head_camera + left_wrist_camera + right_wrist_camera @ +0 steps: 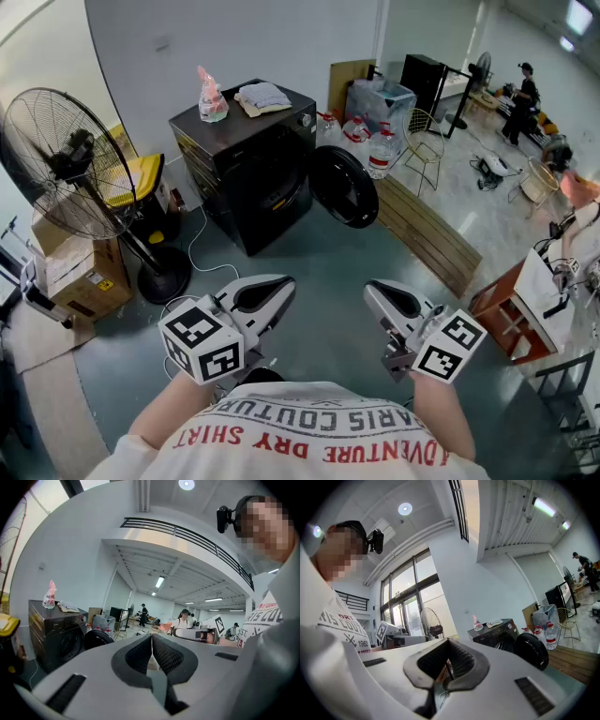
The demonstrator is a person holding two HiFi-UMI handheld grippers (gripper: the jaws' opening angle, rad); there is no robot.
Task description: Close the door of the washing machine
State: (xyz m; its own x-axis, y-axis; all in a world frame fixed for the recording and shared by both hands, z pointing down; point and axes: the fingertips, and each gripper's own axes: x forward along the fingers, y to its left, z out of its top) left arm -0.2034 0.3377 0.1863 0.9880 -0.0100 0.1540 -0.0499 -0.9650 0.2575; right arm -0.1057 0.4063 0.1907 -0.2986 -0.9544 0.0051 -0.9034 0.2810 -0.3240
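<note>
Left gripper point(272, 289) and right gripper point(380, 295), both closed and empty, sit well apart from the washing machine point(248, 173); approaching its open door point(344, 186) seems next.

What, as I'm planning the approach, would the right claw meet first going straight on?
Probably the white wall: the right claw points between the fan and the washing machine, missing both. Depth is unclear.

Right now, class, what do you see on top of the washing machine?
On the washing machine sit a pinkish plastic bag and a folded pale cloth, side by side. The bag's contents and anything under the cloth are covered.
</note>
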